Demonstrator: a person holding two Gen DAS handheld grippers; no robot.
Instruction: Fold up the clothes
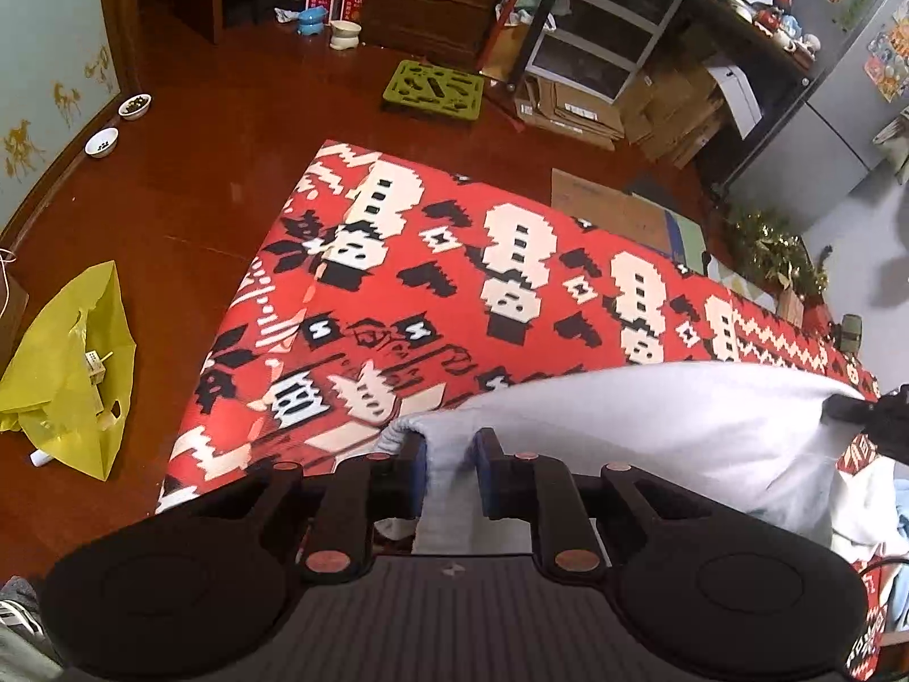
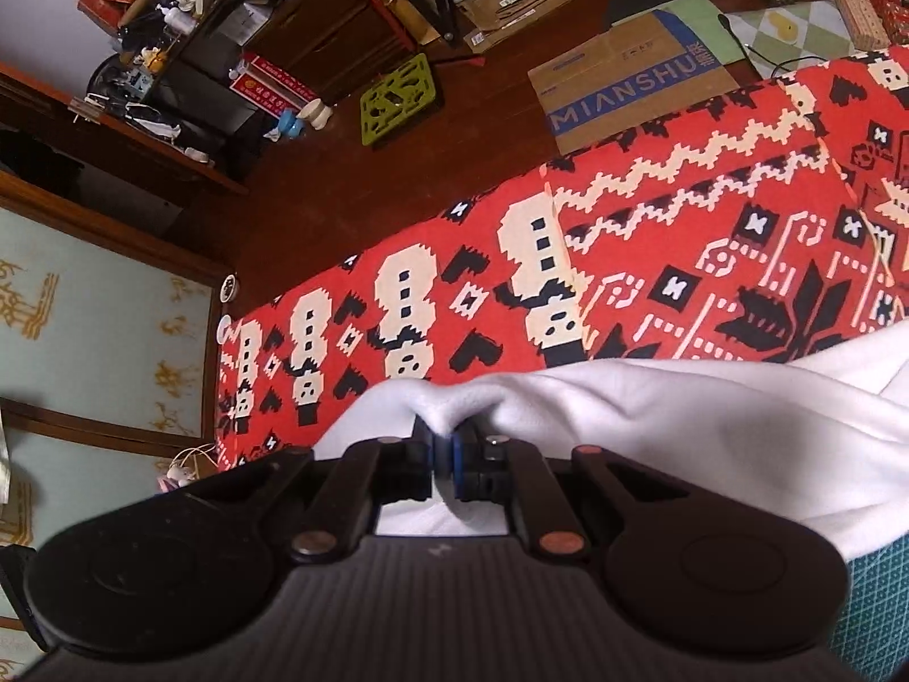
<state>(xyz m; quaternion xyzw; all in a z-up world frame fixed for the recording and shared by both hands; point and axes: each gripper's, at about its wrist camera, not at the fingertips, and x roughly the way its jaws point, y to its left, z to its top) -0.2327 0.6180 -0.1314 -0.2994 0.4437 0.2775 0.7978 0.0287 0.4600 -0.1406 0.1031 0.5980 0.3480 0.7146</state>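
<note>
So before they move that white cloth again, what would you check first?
1. Left tool has cloth between its fingers: ok, shut on the white garment.
2. Right tool pinching it too: ok, fabric bunched at the tips.
3. Edge between the two tools taut: ok, fairly straight.
4. Patterned red cover ahead free of other items: ok.
5. Rest of the garment hanging free, unsnagged: cannot tell.
6. Which edge is held: cannot tell.

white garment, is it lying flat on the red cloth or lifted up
Lifted. The white garment hangs by its top edge, pinched by the left gripper and right gripper, above the red patterned cloth.
</note>
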